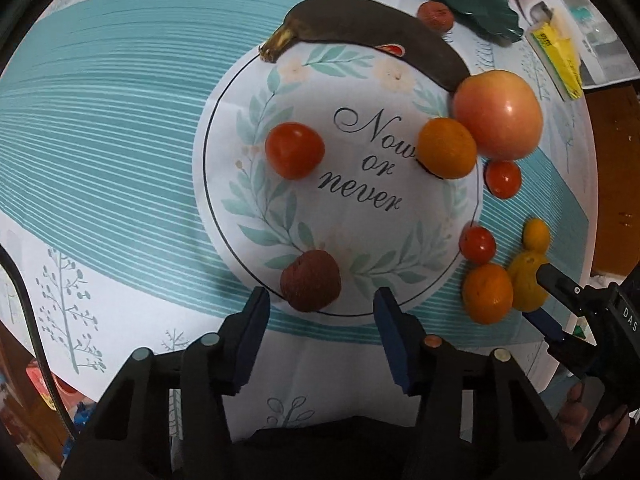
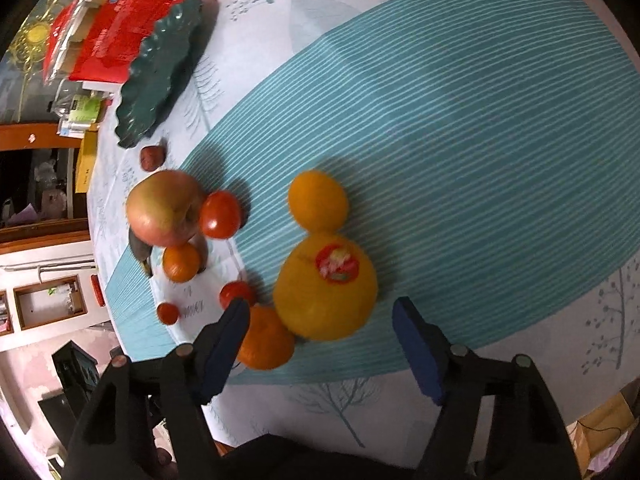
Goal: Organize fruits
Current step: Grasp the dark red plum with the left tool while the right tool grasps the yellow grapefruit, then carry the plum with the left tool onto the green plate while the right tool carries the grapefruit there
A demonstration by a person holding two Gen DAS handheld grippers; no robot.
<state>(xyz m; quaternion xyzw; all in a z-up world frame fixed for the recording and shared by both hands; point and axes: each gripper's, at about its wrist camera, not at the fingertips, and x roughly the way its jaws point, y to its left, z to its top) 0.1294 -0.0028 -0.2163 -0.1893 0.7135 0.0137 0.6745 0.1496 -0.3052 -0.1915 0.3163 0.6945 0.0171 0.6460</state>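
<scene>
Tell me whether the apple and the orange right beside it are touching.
Touching. In the left wrist view the orange presses against the apple with no cloth showing between them.

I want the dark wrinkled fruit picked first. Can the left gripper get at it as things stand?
Probably yes. The dark wrinkled fruit lies alone on the printed circle's edge, just ahead of the left gripper, whose jaws stand apart on either side of it. No other fruit crowds it.

White round print on the worktop cloth (image 1: 340, 168) reading "Now or never" in black script, letters "DAS" in white on the black body of the right tongs (image 1: 538, 296), red packaging (image 2: 132, 20) with print too small to read
</scene>
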